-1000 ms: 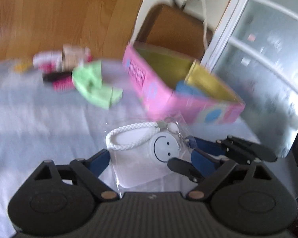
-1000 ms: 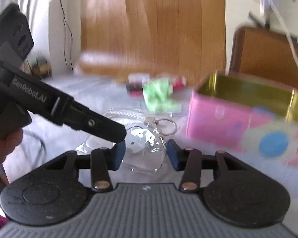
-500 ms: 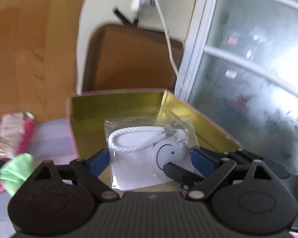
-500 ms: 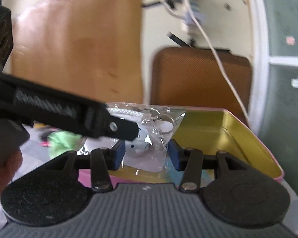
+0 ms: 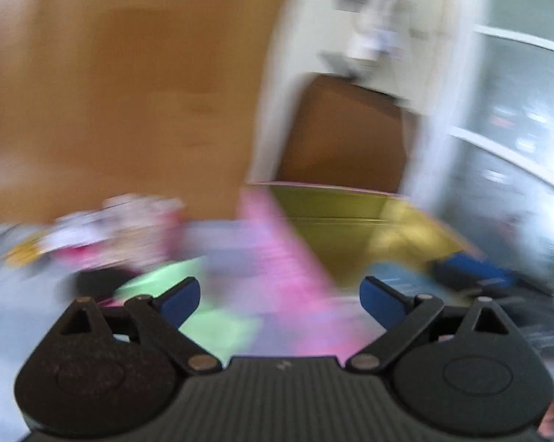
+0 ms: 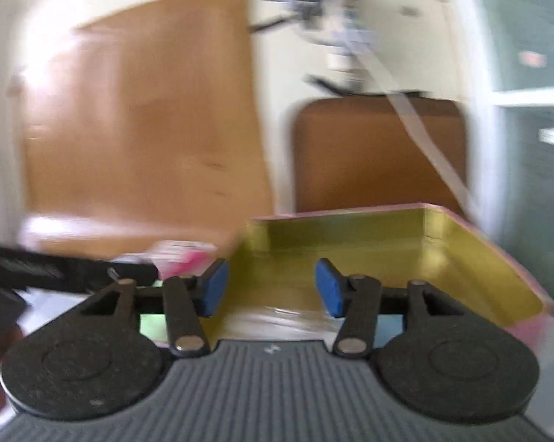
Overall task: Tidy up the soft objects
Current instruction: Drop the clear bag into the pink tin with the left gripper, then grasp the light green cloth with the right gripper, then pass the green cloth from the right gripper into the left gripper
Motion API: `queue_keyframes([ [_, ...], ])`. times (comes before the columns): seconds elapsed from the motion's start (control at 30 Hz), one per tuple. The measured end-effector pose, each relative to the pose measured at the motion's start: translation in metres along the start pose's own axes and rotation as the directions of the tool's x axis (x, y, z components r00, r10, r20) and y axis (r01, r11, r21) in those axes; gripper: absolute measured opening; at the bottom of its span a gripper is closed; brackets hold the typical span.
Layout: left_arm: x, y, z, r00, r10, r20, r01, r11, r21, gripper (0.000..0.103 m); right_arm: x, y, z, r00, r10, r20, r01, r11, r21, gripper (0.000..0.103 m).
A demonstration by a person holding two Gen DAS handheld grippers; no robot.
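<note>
Left gripper just opened, empty, clear packet now in box

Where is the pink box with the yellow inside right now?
The pink box sits straight ahead of the right claw in the right wrist view, in front of the brown chair back.

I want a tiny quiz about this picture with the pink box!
1. True or false: the left hand-held gripper is pinching something.
2. What colour is the inside of the pink box?
A. gold
B. red
C. black
3. Fill in: the soft cloth lying near the box's left side is light ____.

Key
1. False; its jaws have just been opening and hold nothing.
2. A
3. green
</note>
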State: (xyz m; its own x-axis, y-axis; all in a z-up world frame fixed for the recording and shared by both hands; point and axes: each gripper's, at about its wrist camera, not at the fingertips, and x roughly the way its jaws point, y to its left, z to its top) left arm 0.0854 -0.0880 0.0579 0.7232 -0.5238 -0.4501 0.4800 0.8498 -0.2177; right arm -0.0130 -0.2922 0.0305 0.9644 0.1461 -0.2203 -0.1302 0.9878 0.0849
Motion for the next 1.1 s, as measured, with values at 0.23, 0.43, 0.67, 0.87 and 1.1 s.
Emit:
queue_keyframes([
  [0.23,-0.045,0.126,-0.062,0.904,0.423,-0.065,-0.428,0.886,-0.181,0.095,0.076,0.11,-0.025,0.941,0.208,-0.266,-0.265,0.943,-0.201,0.049],
  [0.43,-0.061,0.16,-0.074,0.917,0.394,-0.062,-0.39,0.855,-0.341,0.097,0.159,0.126,-0.039,0.929,0.06,-0.364,-0.159,0.956,-0.249,0.051],
  [0.67,-0.065,0.161,-0.076,0.944,0.33,-0.023,-0.316,0.878,-0.36,0.099,0.151,0.104,-0.045,0.903,0.127,-0.41,-0.172,0.982,-0.075,0.007],
  [0.87,-0.067,0.162,-0.077,0.973,0.232,-0.003,-0.217,0.903,-0.371,0.102,0.084,0.133,-0.066,0.876,0.27,-0.4,-0.336,0.936,-0.104,0.006],
  [1.1,-0.053,0.137,-0.079,0.997,-0.06,-0.053,0.043,0.958,-0.284,0.101,0.04,0.183,-0.083,0.921,0.286,-0.266,-0.37,0.858,-0.356,0.007],
])
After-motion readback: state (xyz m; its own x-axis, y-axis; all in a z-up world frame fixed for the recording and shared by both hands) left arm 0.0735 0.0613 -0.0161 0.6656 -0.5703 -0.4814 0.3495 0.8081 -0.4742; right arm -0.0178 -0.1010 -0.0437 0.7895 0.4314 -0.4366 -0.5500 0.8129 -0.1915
